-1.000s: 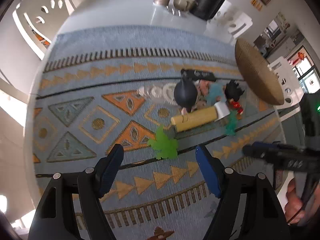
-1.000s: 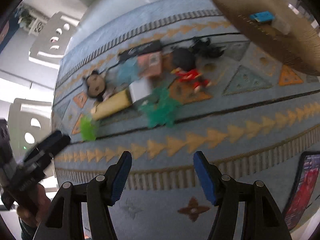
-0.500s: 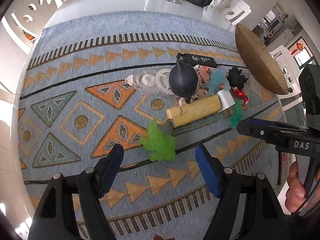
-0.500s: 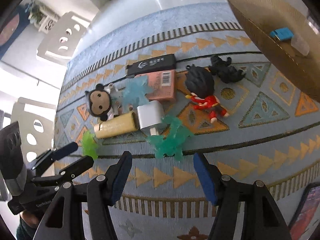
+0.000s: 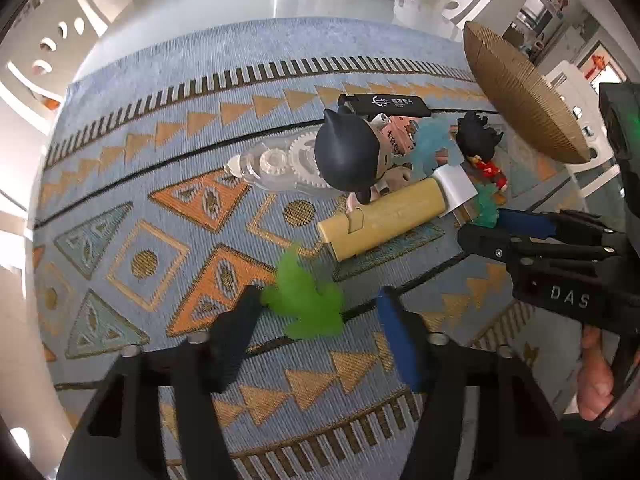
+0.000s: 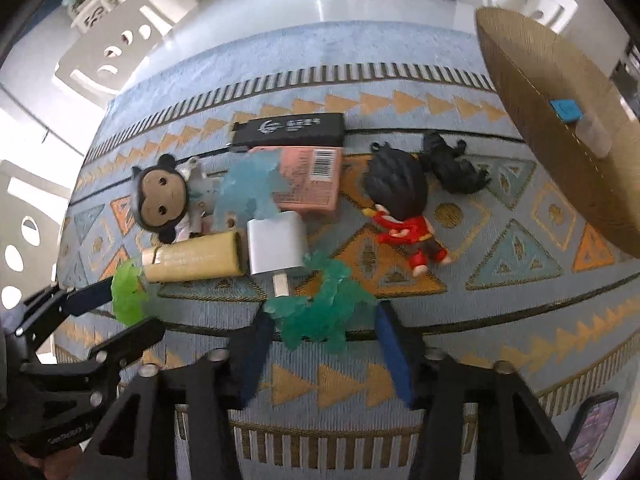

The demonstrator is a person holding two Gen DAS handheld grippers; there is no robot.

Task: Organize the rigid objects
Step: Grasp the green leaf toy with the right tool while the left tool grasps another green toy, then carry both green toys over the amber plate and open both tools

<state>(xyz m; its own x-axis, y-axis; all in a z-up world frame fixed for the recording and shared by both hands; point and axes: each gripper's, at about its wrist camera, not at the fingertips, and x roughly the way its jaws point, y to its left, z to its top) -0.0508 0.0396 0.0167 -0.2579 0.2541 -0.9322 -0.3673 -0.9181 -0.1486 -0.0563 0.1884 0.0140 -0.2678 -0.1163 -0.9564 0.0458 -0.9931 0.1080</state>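
The left hand-held gripper has just been narrowing around the bright green translucent leaf-shaped piece; its jaws stand apart, one pad touching, no clamp yet. The right hand-held gripper has likewise narrowed around the teal translucent leaf-shaped piece, also still apart. Both have come lower than a moment ago, so two pickups look imminent. Beyond the fingers on the surface lie three leaf pieces counting a pale blue one, two big-headed figurines, one yellow case, and one woven tray.

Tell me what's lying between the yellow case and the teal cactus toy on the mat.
The silver USB charger lies between them, touching the yellow case, its plug pointing toward the teal cactus toy. The right wrist view shows it.
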